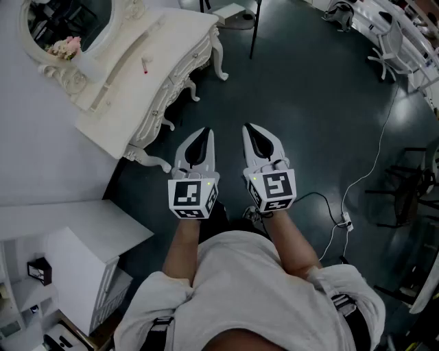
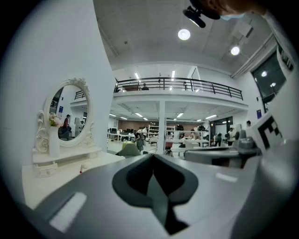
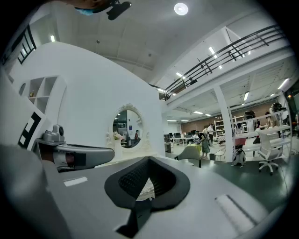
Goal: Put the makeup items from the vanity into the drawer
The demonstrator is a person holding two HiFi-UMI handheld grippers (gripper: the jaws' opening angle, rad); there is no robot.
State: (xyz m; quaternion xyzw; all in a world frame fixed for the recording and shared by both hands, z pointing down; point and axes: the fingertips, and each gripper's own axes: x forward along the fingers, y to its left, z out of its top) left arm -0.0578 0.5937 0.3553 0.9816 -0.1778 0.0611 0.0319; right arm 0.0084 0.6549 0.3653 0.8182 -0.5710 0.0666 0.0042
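Above the dark floor (image 1: 309,103), well short of the vanity (image 1: 171,48), the person holds both tools side by side and roughly level, tips pointing away from the body; the left gripper (image 1: 204,130) has its jaws drawn fully together with nothing between them, as the left gripper view shows, where the dark pads meet along one seam; the right gripper (image 1: 248,127) looks the same, its jaws meeting at the tip and empty, with only a small gap lower down through which a bit of white furniture shows; each carries its marker cube near the wrist.

Up at the far left stands the white vanity against the wall, with an oval mirror (image 1: 68,20) and a bunch of pale pink flowers (image 1: 65,46) at the mirror's foot; one small red-tipped makeup item (image 1: 145,65) lies alone on the bare tabletop, well apart from both grippers; the same item shows as a tiny red spot in the left gripper view, too small to name.

Nearer the person's left side sits a white cabinet (image 1: 75,253); on the right a thin cable (image 1: 370,171) runs across the floor to a power strip (image 1: 346,221).
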